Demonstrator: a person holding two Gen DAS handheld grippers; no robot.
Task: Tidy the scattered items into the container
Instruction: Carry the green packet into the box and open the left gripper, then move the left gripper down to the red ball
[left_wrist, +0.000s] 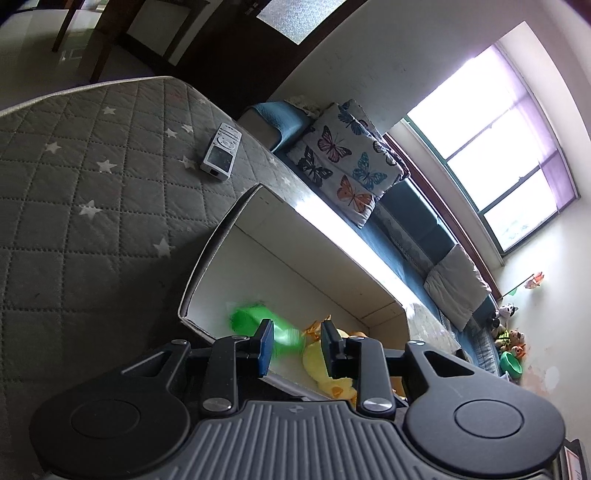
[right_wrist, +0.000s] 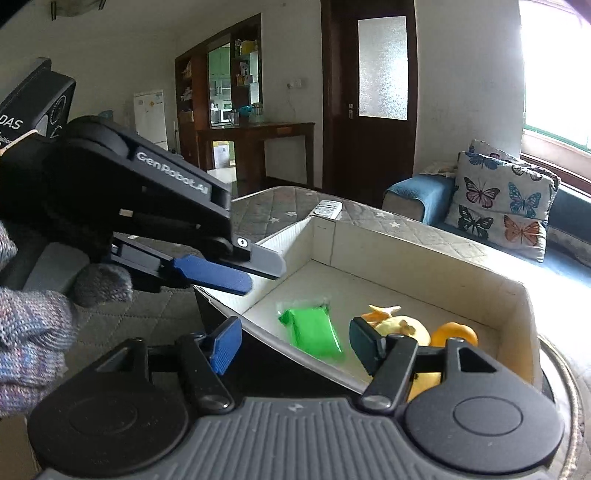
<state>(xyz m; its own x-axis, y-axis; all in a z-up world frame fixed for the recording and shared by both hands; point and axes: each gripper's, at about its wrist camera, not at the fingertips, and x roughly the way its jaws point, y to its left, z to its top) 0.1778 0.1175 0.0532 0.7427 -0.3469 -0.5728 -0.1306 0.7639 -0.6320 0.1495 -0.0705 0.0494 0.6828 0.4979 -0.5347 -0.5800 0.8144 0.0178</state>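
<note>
A white cardboard box (left_wrist: 207, 266) stands on a grey star-quilted mattress (left_wrist: 92, 184). Inside it lie a green packet (right_wrist: 314, 332), blurred in the left wrist view (left_wrist: 251, 317), a yellow plush duck (right_wrist: 406, 326) and an orange fruit (right_wrist: 454, 332). My left gripper (left_wrist: 297, 343) hangs over the box's near corner, its jaws a little apart with nothing between the pads; in the right wrist view the left gripper (right_wrist: 264, 276) reaches in from the left. My right gripper (right_wrist: 295, 345) stands open above the box's near wall, empty. A white remote control (left_wrist: 221, 151) lies on the mattress beyond the box.
A butterfly-print pillow (right_wrist: 502, 199) leans on a blue sofa (right_wrist: 417, 195) behind the mattress. A knit-sleeved hand (right_wrist: 29, 325) holds the left gripper. Toys (left_wrist: 511, 343) sit at the sofa's far end, under a bright window (left_wrist: 491, 147). A dark wooden door (right_wrist: 369, 92) is at the back.
</note>
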